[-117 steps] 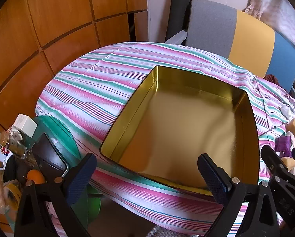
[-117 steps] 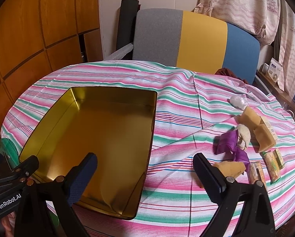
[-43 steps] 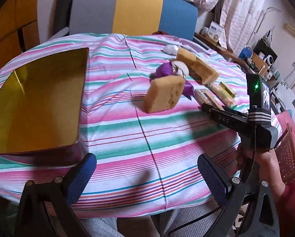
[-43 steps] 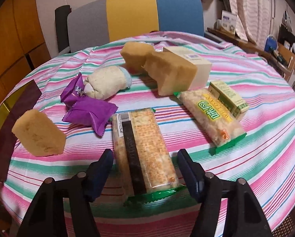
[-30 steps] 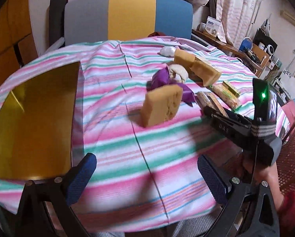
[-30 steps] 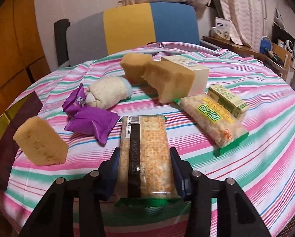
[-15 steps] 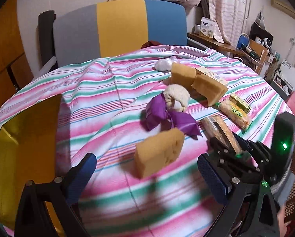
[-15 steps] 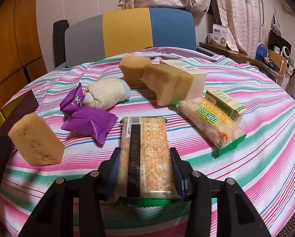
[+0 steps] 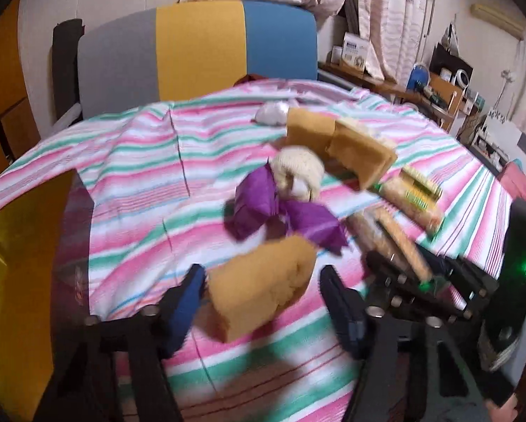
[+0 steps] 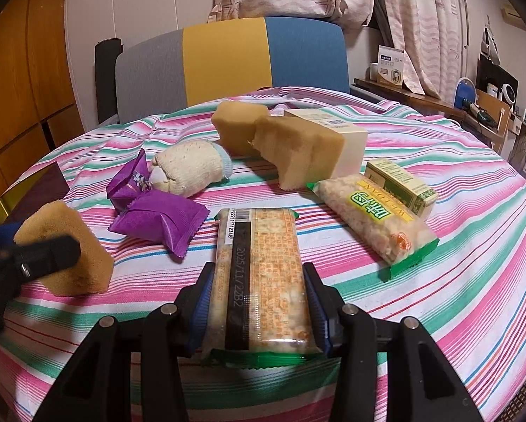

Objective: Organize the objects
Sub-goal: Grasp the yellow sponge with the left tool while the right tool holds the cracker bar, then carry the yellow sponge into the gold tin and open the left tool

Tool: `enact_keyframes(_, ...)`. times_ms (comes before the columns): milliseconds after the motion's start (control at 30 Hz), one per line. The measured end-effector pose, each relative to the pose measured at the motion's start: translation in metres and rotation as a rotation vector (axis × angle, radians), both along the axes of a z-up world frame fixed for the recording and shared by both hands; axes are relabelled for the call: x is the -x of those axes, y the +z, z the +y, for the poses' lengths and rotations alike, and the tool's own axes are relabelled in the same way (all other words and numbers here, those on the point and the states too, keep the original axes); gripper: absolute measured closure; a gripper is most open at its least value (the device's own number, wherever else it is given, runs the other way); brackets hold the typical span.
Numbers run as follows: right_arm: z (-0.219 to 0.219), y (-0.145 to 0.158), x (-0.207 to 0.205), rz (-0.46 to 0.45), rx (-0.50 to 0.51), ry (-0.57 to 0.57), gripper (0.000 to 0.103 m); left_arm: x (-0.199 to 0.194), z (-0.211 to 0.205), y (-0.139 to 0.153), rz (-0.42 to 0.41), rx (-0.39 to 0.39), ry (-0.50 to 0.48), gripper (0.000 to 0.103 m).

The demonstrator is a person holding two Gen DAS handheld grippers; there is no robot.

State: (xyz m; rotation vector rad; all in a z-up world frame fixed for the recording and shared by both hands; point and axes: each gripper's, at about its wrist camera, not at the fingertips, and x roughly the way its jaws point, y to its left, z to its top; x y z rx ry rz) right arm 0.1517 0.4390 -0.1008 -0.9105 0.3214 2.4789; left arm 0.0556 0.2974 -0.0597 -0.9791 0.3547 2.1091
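Note:
A tan sponge block (image 9: 263,281) lies on the striped tablecloth (image 9: 140,183), between the blue pads of my left gripper (image 9: 263,292). Its jaws are closing around the sponge, and a thin gap still shows at the right pad. From the right wrist view the same sponge (image 10: 80,260) sits at the far left with a black finger across it. My right gripper (image 10: 259,292) is shut on a cracker packet (image 10: 259,263), with both pads pressed against its long sides. The gold tin (image 9: 17,246) lies at the left edge of the table.
Beyond the packet lie two purple wrappers (image 10: 157,221), a cream rolled cloth (image 10: 189,168), two more sponges (image 10: 298,151), a cream box (image 10: 347,137), a green-trimmed snack packet (image 10: 375,225) and a small green box (image 10: 400,183). A grey, yellow and blue chair (image 10: 228,59) stands behind the table.
My left gripper has swung from the tin towards the sponge and its wide jaws have narrowed around it. The right gripper took hold of the cracker packet and has stayed still since.

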Motion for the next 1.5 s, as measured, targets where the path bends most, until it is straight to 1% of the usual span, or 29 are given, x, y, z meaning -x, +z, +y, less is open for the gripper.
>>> enact_keyframes(67, 0.0, 0.0, 0.0, 0.0, -0.001, 0.0, 0.055, -0.001, -0.003, -0.009, -0.02, 0.023, 0.012, 0.052)
enact_keyframes(133, 0.0, 0.0, 0.0, 0.001, -0.002, 0.0, 0.055, -0.003, -0.009, -0.013, -0.042, 0.007, 0.014, 0.058)
enact_keyframes(200, -0.001, 0.0, 0.0, 0.001, -0.002, 0.0, 0.055, -0.005, -0.014, -0.016, -0.048, 0.016, 0.012, 0.068)
enact_keyframes(233, -0.001, 0.0, 0.0, 0.0, -0.003, 0.0, 0.055, -0.006, -0.016, -0.017, -0.05, 0.019, 0.01, 0.069)
enact_keyframes(300, -0.001, 0.001, -0.001, 0.0, -0.005, 0.0, 0.055, -0.009, -0.021, -0.019, -0.059, 0.013, 0.005, 0.075)
enact_keyframes(400, -0.002, 0.001, -0.001, -0.001, -0.01, -0.001, 0.055, -0.01, -0.029, -0.019, -0.084, -0.016, 0.005, 0.082)
enact_keyframes(467, -0.002, 0.001, -0.001, 0.0, -0.011, -0.001, 0.055, -0.012, -0.035, -0.016, -0.099, -0.04, 0.007, 0.086)
enact_keyframes(533, -0.002, 0.001, -0.001, -0.002, -0.014, -0.001, 0.055, -0.014, -0.039, -0.012, -0.098, -0.057, 0.008, 0.086)
enact_keyframes(667, -0.002, 0.001, 0.0, -0.007, -0.018, -0.002, 0.055, -0.016, -0.037, -0.009, -0.063, -0.039, 0.002, 0.085)
enact_keyframes(700, -0.002, 0.001, -0.001, -0.005, -0.016, -0.002, 0.055, -0.015, -0.038, -0.008, -0.052, -0.04, 0.011, 0.077)
enact_keyframes(733, -0.002, 0.001, -0.001, -0.004, -0.015, -0.002, 0.055, -0.013, -0.039, -0.007, -0.04, -0.04, 0.028, 0.064)
enact_keyframes(767, -0.002, 0.0, -0.001, -0.003, -0.014, -0.002, 0.055, -0.01, -0.039, -0.006, -0.031, -0.038, 0.045, 0.027)
enact_keyframes(800, -0.002, 0.0, -0.001, -0.003, -0.014, -0.002, 0.055, -0.009, -0.041, -0.004, -0.007, -0.045, 0.07, 0.0)
enact_keyframes(867, -0.002, 0.0, -0.001, -0.003, -0.015, -0.002, 0.055, -0.008, -0.045, 0.002, 0.045, -0.081, 0.09, 0.0)
enact_keyframes(900, -0.002, 0.0, -0.001, -0.002, -0.014, -0.002, 0.055, -0.006, -0.043, 0.003, 0.04, -0.085, 0.075, 0.0)
enact_keyframes(967, -0.002, 0.0, -0.001, -0.003, -0.016, -0.002, 0.055, 0.0, -0.035, 0.002, 0.046, -0.053, 0.072, 0.0)
enact_keyframes(1033, -0.002, 0.0, 0.0, -0.004, -0.02, -0.002, 0.055, 0.004, -0.029, -0.001, 0.043, -0.042, 0.05, 0.004)
enact_keyframes(1067, -0.002, 0.0, 0.0, -0.005, -0.022, -0.001, 0.055, 0.006, -0.023, -0.005, 0.032, -0.03, 0.028, 0.019)
enact_keyframes(1100, -0.002, 0.0, -0.001, -0.004, -0.021, -0.001, 0.055, 0.006, -0.019, -0.01, 0.014, -0.012, 0.006, 0.045)
enact_keyframes(1133, -0.002, 0.0, -0.001, -0.003, -0.02, -0.001, 0.055, 0.005, -0.016, -0.014, -0.005, 0.001, -0.01, 0.058)
enact_keyframes(1167, -0.002, 0.0, -0.001, -0.003, -0.021, 0.0, 0.055, 0.002, -0.014, -0.017, -0.038, -0.007, -0.035, 0.063)
enact_keyframes(1233, -0.003, 0.0, -0.001, -0.003, -0.024, 0.0, 0.055, -0.004, -0.016, -0.016, -0.013, -0.015, -0.033, 0.064)
enact_keyframes(1400, -0.005, -0.001, -0.001, 0.001, -0.035, -0.002, 0.055, -0.016, -0.028, -0.008, 0.0, -0.039, -0.047, 0.065)
enact_keyframes(1500, -0.006, 0.0, -0.002, 0.011, -0.038, -0.003, 0.055, -0.021, -0.044, 0.002, -0.009, -0.082, -0.022, 0.065)
